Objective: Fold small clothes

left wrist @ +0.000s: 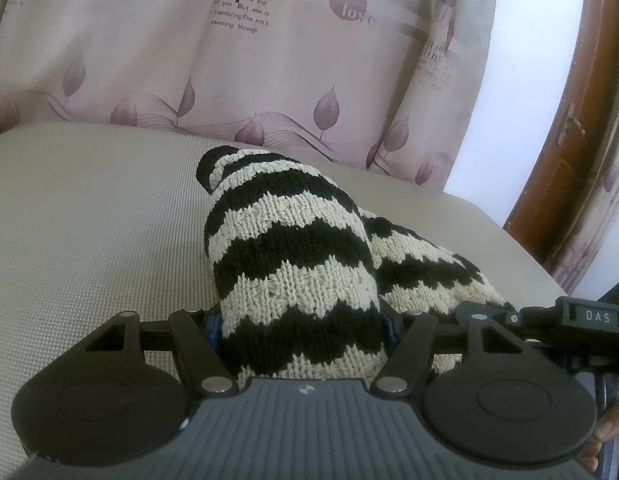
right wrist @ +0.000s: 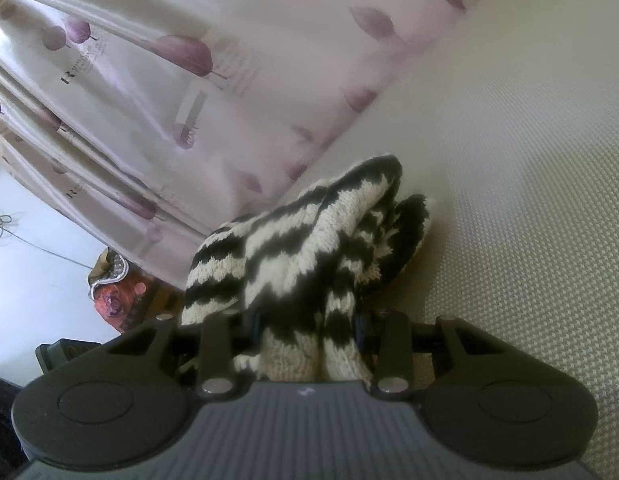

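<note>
While the left gripper (left wrist: 303, 328) sits low in its frame, its jaws are clamped on the black-and-cream knitted garment (left wrist: 293, 248), which rises through the frame centre over the beige mattress (left wrist: 89, 220); the right gripper (right wrist: 307, 328) likewise pinches bunched knit (right wrist: 309, 248) at lower centre; a leaf-print curtain (left wrist: 269, 60) fills the top

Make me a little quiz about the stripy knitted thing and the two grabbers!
1. True or false: the left gripper is clamped on the stripy knit garment.
2. What colours are the garment's stripes? A) red and blue B) black and cream C) green and yellow
3. Fill in: behind the beige textured surface hangs a curtain printed with purple ____.

Key:
1. True. The right gripper grips the garment too.
2. B
3. leaves
</note>
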Demonstrator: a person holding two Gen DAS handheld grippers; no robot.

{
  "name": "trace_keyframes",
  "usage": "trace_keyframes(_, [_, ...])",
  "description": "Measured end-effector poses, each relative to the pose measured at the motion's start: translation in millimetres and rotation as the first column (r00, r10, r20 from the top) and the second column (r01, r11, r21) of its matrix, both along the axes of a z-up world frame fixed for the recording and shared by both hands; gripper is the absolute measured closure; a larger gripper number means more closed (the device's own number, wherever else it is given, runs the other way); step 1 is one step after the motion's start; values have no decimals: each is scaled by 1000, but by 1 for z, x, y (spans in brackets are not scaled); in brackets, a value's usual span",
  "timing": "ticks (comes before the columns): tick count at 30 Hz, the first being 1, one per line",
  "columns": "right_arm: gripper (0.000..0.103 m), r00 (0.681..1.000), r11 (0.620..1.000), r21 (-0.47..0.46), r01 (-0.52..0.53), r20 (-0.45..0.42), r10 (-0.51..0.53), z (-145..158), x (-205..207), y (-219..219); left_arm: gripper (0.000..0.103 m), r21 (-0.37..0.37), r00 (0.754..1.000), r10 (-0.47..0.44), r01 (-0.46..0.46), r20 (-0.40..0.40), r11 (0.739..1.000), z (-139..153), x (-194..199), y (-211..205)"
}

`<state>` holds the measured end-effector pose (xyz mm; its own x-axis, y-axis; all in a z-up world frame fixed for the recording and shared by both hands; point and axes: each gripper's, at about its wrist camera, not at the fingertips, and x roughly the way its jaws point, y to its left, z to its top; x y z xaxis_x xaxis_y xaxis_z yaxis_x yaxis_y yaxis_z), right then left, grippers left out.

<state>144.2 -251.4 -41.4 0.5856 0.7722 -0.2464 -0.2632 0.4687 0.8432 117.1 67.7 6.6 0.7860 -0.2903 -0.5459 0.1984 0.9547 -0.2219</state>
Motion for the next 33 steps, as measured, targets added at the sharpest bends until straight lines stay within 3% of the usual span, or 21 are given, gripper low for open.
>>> trace_keyframes(19, [65,999,999,-34,0,-32,-1,-11,4,0,34,3,1000,16,-16,-18,1000,-12,1,4])
trace_keyframes(33, [57,999,986,-165,15,41,-8,-10,-6,3,18,46,998,53,-54,22,998,-14,-8,-1])
